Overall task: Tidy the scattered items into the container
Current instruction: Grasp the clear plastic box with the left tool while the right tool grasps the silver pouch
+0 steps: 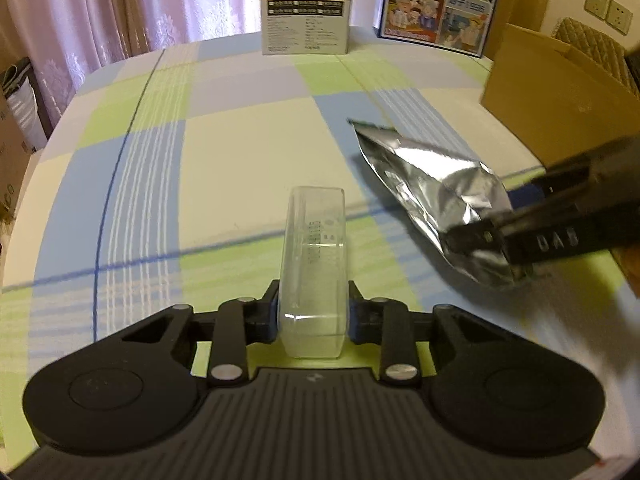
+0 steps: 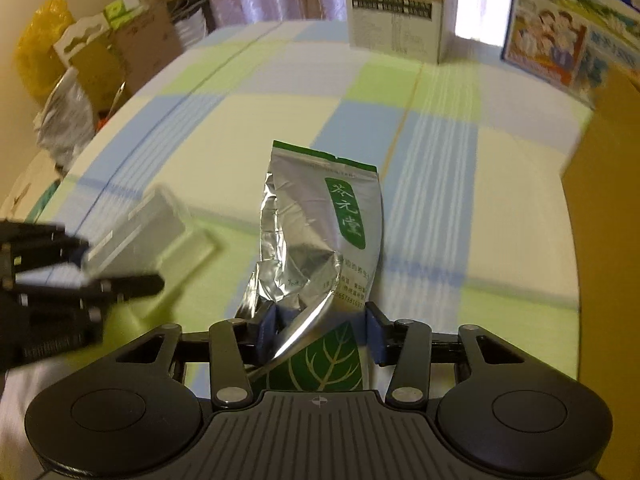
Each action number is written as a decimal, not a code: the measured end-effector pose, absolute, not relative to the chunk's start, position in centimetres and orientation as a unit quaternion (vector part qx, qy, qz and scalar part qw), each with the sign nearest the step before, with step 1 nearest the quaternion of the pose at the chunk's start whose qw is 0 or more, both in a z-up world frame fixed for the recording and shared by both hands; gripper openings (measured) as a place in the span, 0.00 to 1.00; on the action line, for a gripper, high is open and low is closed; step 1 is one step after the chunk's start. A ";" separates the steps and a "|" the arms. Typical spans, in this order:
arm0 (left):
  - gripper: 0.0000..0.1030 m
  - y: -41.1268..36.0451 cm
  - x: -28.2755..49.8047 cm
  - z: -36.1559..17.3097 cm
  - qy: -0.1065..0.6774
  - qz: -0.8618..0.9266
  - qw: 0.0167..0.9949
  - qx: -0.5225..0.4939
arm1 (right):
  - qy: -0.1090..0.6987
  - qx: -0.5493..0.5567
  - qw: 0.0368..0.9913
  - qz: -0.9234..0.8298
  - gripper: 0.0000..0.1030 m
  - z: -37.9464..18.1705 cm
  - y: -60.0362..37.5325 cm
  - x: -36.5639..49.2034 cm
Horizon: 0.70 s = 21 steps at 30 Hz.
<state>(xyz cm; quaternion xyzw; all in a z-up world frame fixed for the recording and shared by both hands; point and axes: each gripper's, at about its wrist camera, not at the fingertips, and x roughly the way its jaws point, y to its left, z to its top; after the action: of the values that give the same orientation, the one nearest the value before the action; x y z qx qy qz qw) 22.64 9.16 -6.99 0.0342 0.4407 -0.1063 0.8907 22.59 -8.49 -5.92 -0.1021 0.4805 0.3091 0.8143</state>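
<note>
My left gripper (image 1: 312,312) is shut on a clear plastic box (image 1: 314,264) and holds it above the checked tablecloth. The box also shows in the right wrist view (image 2: 144,232), with the left gripper (image 2: 84,264) at the far left. My right gripper (image 2: 320,332) is shut on a silver foil pouch (image 2: 320,236) with a green label and leaf print, lifted off the table. In the left wrist view the pouch (image 1: 432,196) hangs from the right gripper (image 1: 492,240) at the right. A brown cardboard box (image 1: 560,100) stands at the right edge of the table.
A white product box (image 1: 306,12) and a blue illustrated box (image 1: 438,4) stand at the far edge of the table. Curtains hang behind. Bags and cartons (image 2: 80,64) sit on the floor left of the table. The cardboard box wall (image 2: 608,200) is close on my right.
</note>
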 end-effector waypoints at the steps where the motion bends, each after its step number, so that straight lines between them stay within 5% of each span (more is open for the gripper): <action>1: 0.25 9.0 22.0 -6.9 0.441 -0.108 0.890 0.031 | 0.484 -0.103 0.812 0.310 0.42 -5.9 -9.3 21.7; 13: 0.25 6.0 12.9 -5.5 0.447 -0.118 0.887 0.007 | 0.512 -0.115 0.801 0.289 0.44 -4.9 -14.8 13.0; 15: 0.25 5.4 12.2 -5.5 0.450 -0.119 0.885 0.016 | 0.513 -0.106 0.800 0.293 0.48 -4.7 -15.0 12.4; 18: 0.26 4.8 11.4 -5.4 0.449 -0.117 0.886 0.029 | 0.505 -0.075 0.806 0.300 0.79 -4.4 -15.6 11.9; 21: 0.28 4.7 11.1 -5.2 0.444 -0.114 0.888 0.035 | 0.493 -0.060 0.814 0.302 0.83 -4.4 -15.8 11.7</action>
<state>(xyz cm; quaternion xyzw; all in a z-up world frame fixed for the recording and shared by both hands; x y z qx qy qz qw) 11.08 4.65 -5.22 0.0346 0.4444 -0.1145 0.8878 11.72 -15.77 -4.37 -0.0604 0.4929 0.3021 0.8137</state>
